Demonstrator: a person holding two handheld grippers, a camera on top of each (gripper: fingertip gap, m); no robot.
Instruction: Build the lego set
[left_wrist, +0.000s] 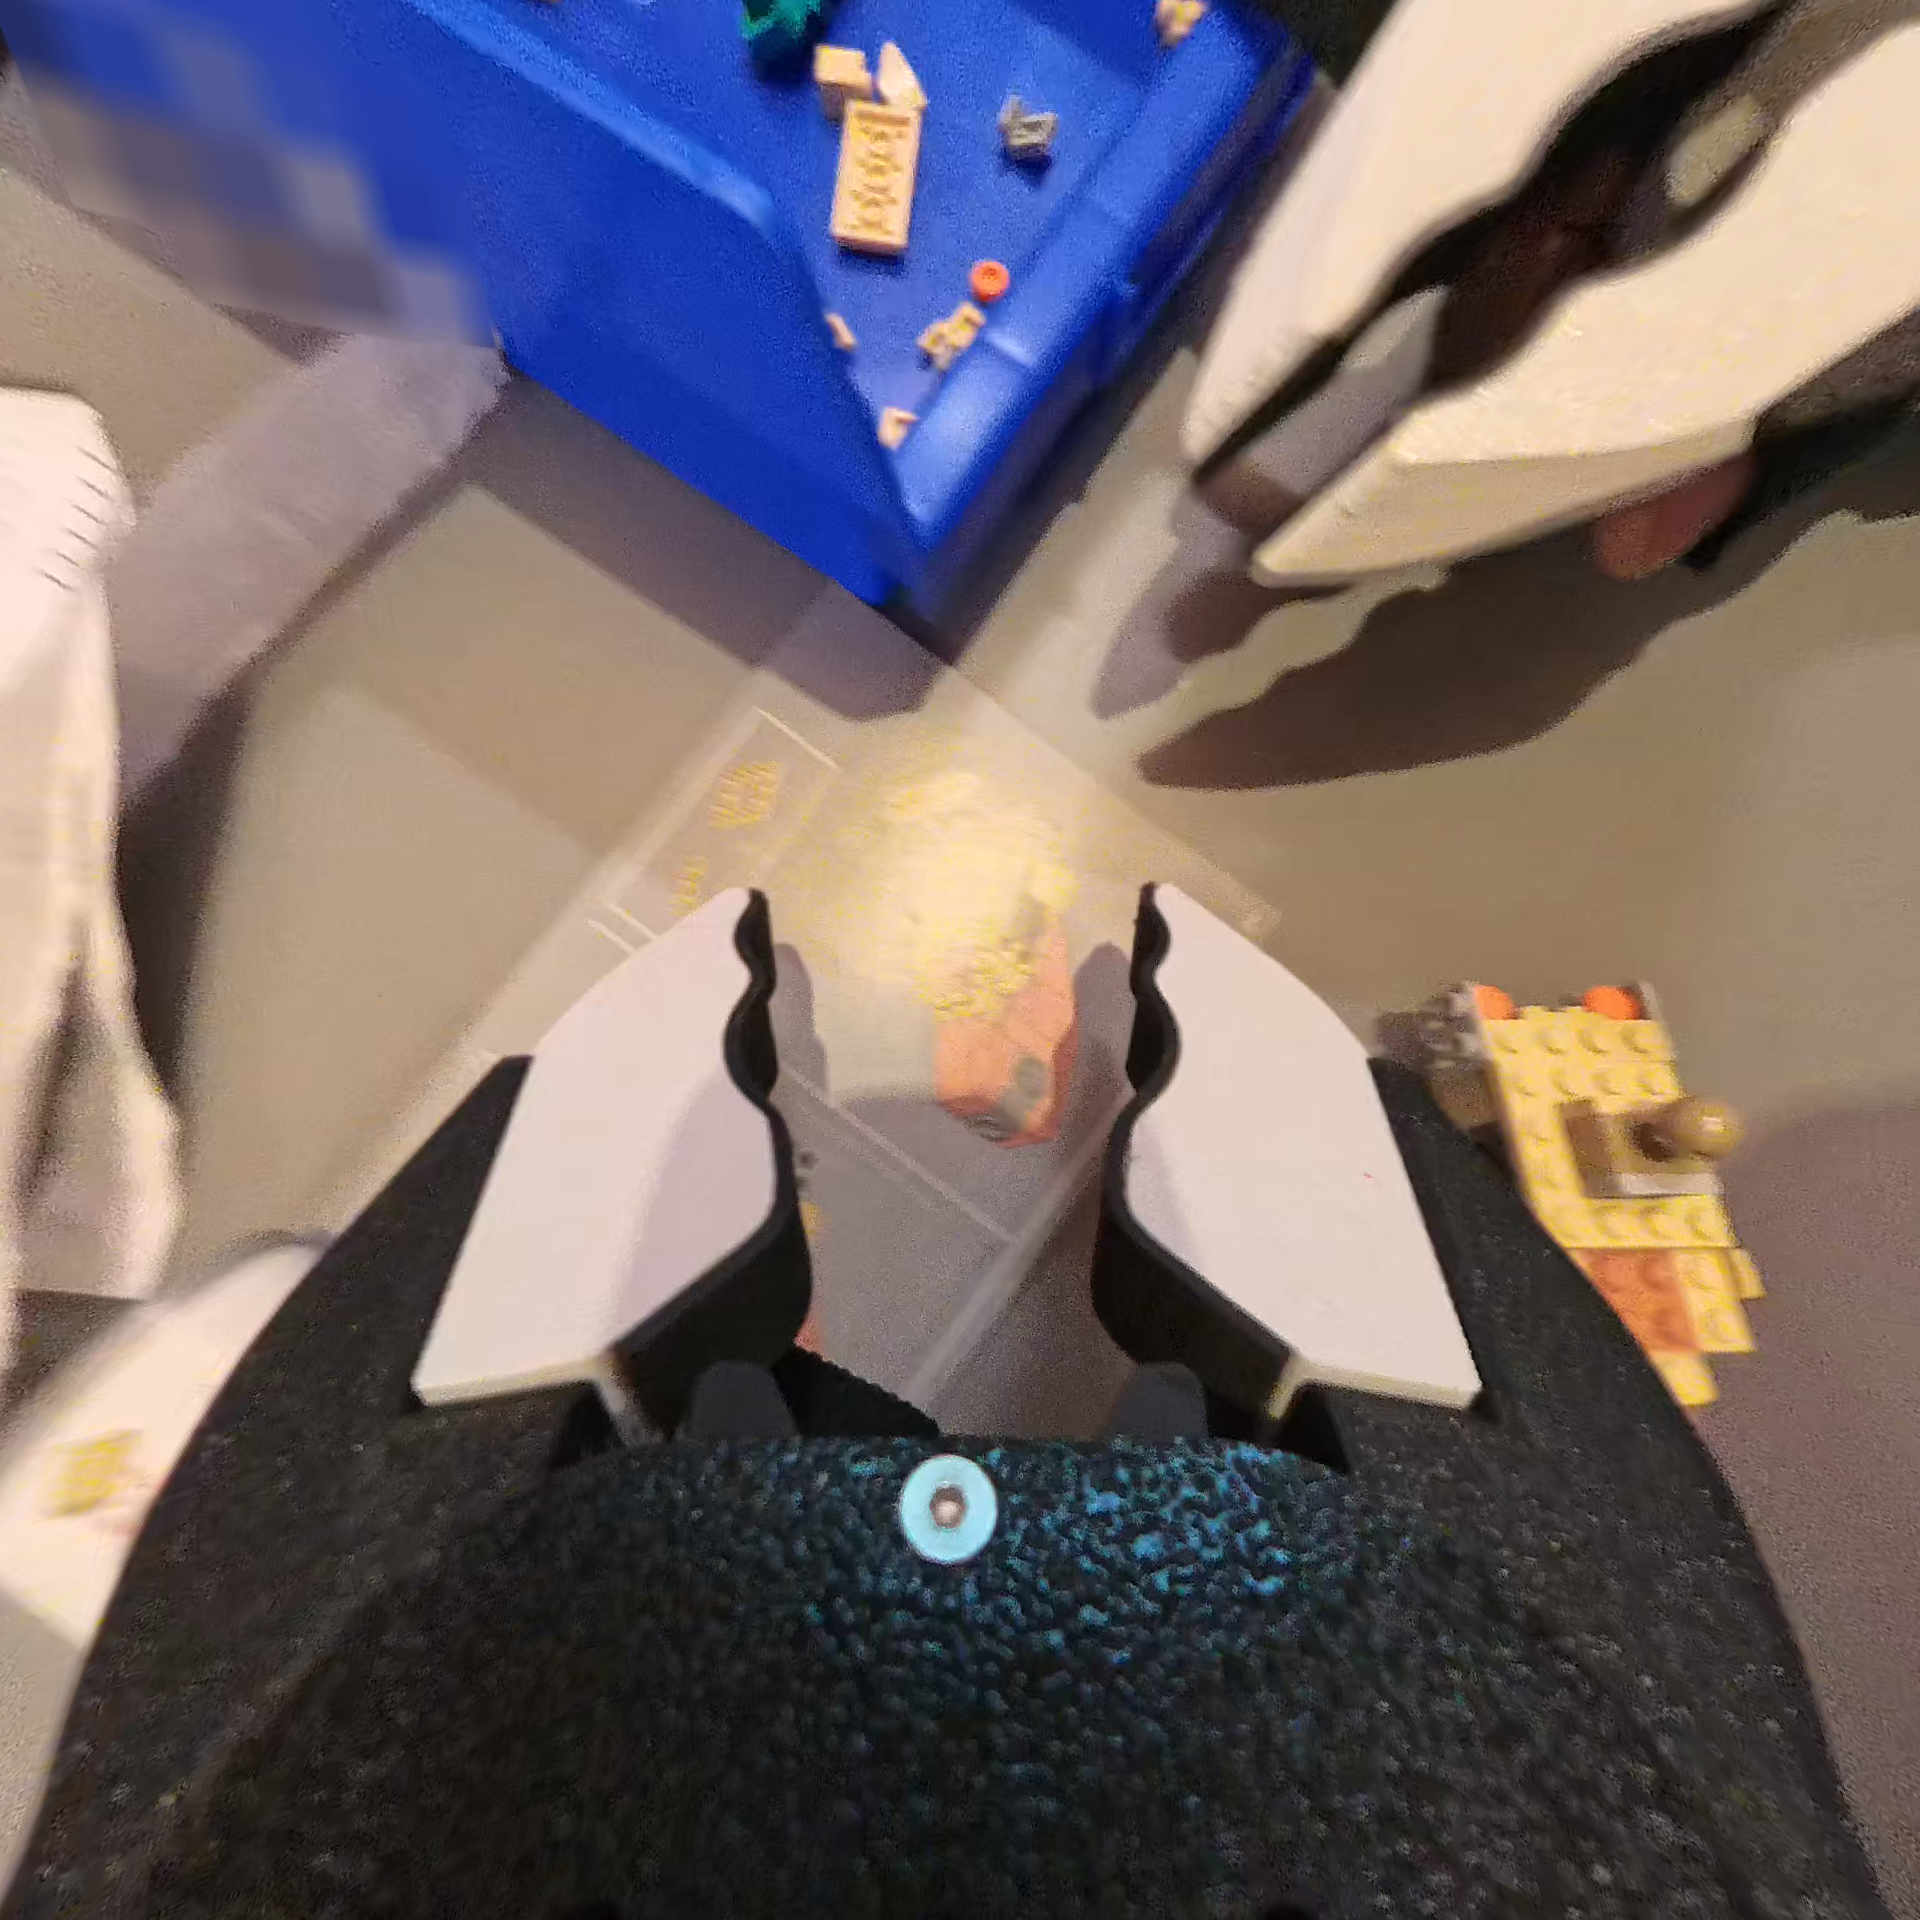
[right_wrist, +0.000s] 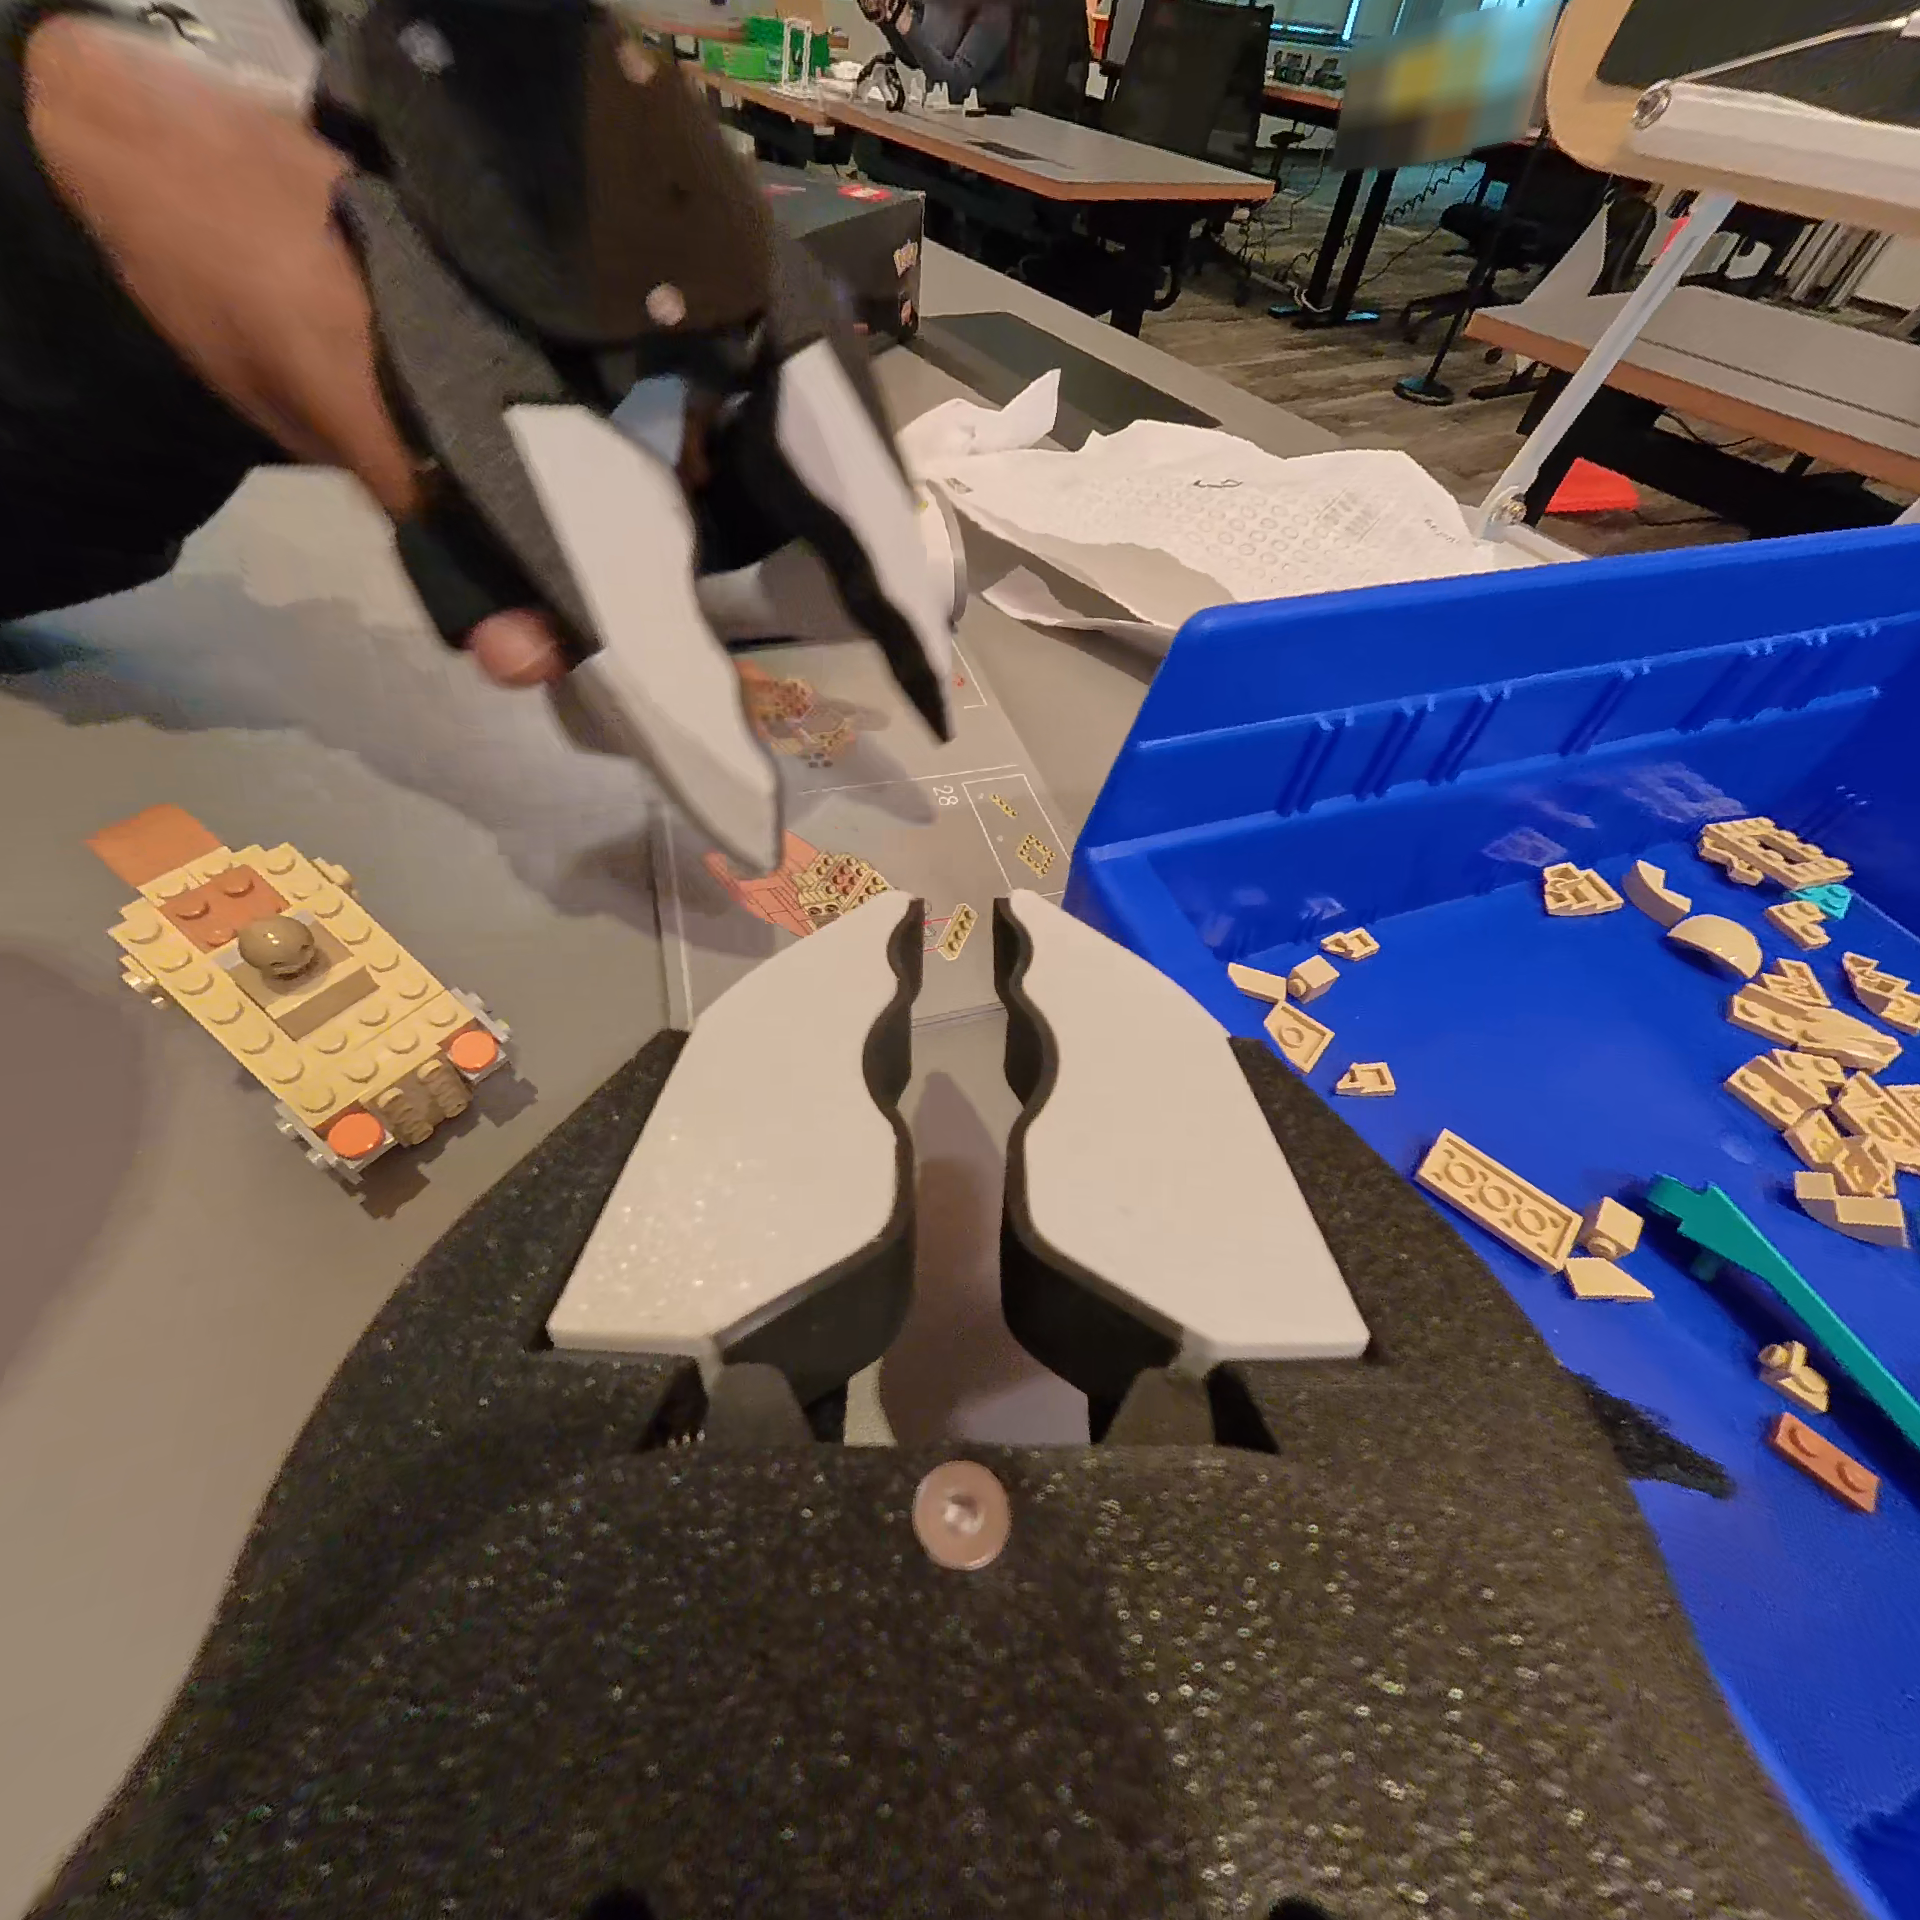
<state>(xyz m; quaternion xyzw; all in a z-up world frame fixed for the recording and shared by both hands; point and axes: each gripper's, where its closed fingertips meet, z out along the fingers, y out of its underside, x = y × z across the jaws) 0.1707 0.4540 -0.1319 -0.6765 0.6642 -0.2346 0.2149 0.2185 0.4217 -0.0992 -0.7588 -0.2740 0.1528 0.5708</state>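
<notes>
A partly built tan lego model (right_wrist: 301, 1008) with orange round studs and a ball knob sits on the grey table, left of my right gripper; it also shows in the left wrist view (left_wrist: 1590, 1153). My left gripper (left_wrist: 948, 904) is open and empty, hovering over the open instruction booklet (left_wrist: 935, 831), which is blurred. The right wrist view shows the left gripper (right_wrist: 850, 790) above the booklet (right_wrist: 914, 821). My right gripper (right_wrist: 958, 909) is only narrowly open and holds nothing, between the model and the blue bin (right_wrist: 1455, 644). It also shows in the left wrist view (left_wrist: 1236, 520).
The blue bin (left_wrist: 675, 312) holds several loose tan pieces, a tan plate (right_wrist: 1496, 1210) and a teal separator tool (right_wrist: 1766, 1257). Crumpled white paper bags (right_wrist: 1195, 499) and a black box (right_wrist: 852, 239) lie behind the booklet. Desks and chairs stand farther back. Left tips to right tips: about 7 centimetres.
</notes>
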